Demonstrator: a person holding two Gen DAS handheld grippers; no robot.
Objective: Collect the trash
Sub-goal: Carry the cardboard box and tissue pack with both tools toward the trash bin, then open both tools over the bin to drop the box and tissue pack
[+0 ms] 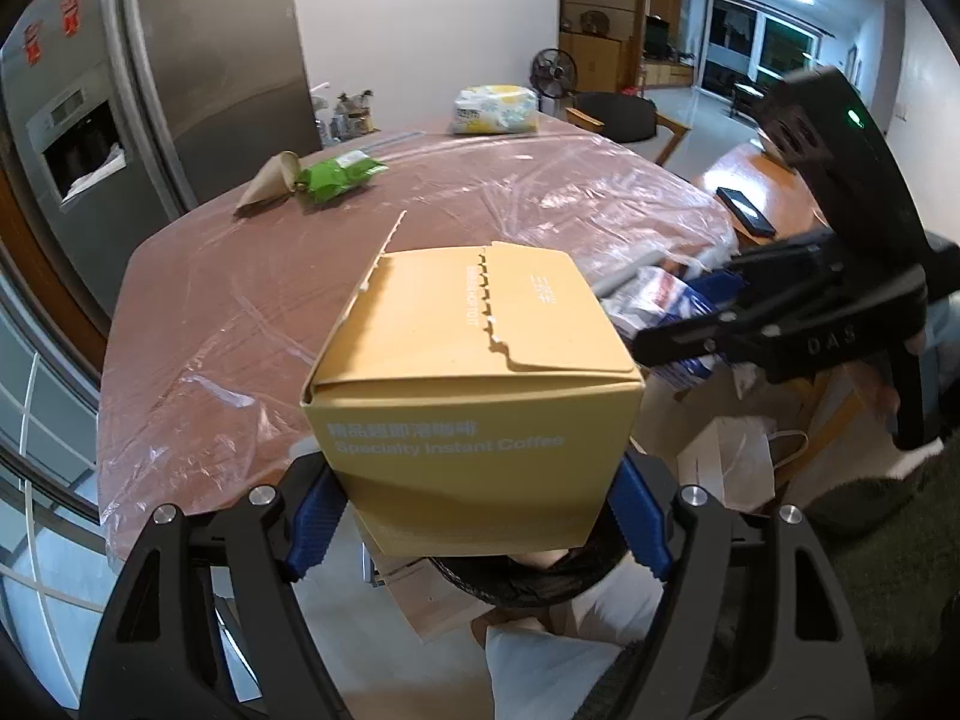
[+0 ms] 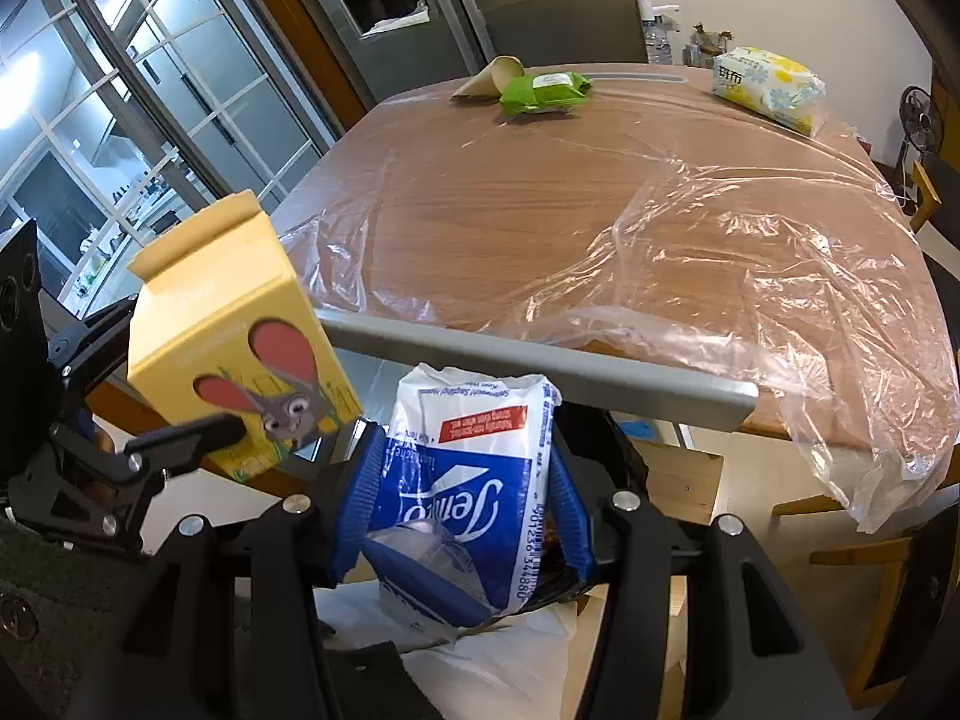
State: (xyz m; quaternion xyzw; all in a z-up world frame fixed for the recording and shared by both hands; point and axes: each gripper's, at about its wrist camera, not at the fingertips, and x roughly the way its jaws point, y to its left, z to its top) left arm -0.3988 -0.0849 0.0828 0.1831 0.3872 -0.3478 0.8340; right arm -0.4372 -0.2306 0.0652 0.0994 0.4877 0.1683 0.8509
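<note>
My left gripper [image 1: 474, 516] is shut on a yellow instant-coffee box [image 1: 474, 372] and holds it off the table's near edge; the box also shows in the right wrist view [image 2: 234, 336] with a cartoon rabbit on its side. My right gripper [image 2: 462, 510] is shut on a blue and white tissue wrapper [image 2: 474, 462]; it also shows at the right of the left wrist view [image 1: 678, 336]. A black bin rim [image 1: 528, 582] lies just below the box. On the table's far side lie a brown paper cone [image 1: 267, 180] and a green wipes pack [image 1: 339, 177].
The wooden table [image 2: 540, 192] is covered with clear plastic sheet. A yellow-flowered tissue pack [image 2: 768, 87] lies at its far corner. A grey bar [image 2: 540, 369] runs along the near edge. A steel fridge [image 1: 150, 72] stands behind. Paper bags [image 1: 732, 462] and chairs stand at the right.
</note>
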